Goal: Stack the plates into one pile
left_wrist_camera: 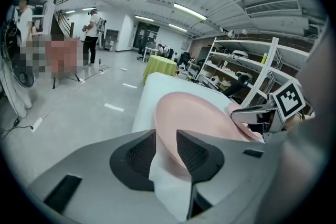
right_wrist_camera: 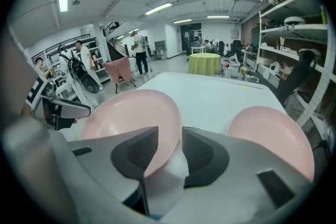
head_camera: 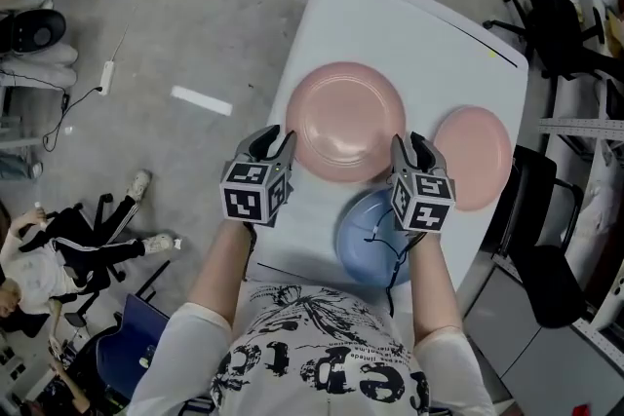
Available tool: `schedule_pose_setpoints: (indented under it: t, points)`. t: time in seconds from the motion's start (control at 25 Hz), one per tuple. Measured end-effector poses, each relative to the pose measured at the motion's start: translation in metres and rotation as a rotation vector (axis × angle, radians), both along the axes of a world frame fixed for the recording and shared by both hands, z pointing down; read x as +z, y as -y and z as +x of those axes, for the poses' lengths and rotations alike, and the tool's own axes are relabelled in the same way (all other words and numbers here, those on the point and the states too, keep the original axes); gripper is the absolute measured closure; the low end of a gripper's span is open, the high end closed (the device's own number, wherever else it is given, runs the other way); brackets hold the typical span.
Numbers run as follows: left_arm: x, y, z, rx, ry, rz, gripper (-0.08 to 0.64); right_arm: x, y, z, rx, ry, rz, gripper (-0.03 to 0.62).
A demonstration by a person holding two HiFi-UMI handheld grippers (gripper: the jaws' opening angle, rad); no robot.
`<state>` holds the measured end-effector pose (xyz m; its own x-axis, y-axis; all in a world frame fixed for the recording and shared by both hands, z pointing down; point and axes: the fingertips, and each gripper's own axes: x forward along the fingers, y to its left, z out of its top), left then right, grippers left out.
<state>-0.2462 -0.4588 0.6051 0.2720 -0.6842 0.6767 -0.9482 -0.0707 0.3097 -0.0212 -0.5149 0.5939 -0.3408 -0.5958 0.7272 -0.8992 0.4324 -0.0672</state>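
Note:
A large pink plate [head_camera: 343,122] lies in the middle of the white table [head_camera: 409,24]. A smaller pink plate [head_camera: 475,156] rests to its right, and a blue plate [head_camera: 375,239] sits nearer me, partly hidden by my right arm. My left gripper [head_camera: 276,143] stands at the large plate's left rim, my right gripper [head_camera: 414,149] at its right rim. In the left gripper view the plate's [left_wrist_camera: 194,118] edge runs into the gap of the open left gripper [left_wrist_camera: 167,144]. In the right gripper view the plate's [right_wrist_camera: 131,118] rim lies between the parted jaws of the right gripper [right_wrist_camera: 170,147], with the small plate [right_wrist_camera: 273,134] beside.
The table's left edge drops to grey floor [head_camera: 195,34] close beside my left gripper. Black chairs [head_camera: 546,258] crowd the right side. A power strip [head_camera: 106,75] and cables lie on the floor at left. Shelving [left_wrist_camera: 252,76] and people stand far off.

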Motion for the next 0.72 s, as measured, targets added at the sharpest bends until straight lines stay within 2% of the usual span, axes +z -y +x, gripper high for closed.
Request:
schedule_pose_setpoints:
  t: [0.28, 0.44, 0.72]
  points:
    - [0.029, 0.019, -0.001, 0.05, -0.013, -0.034, 0.43, 0.034, 0.015, 0.001, 0.031, -0.058, -0.061, 0.469]
    - [0.033, 0.017, 0.004, 0.041, -0.047, -0.031, 0.441, 0.043, 0.012, 0.005, 0.038, -0.071, -0.08, 0.516]
    - [0.033, 0.012, 0.005, 0.035, -0.037, -0.044, 0.459, 0.043, 0.008, 0.004, 0.018, -0.098, -0.087, 0.517]
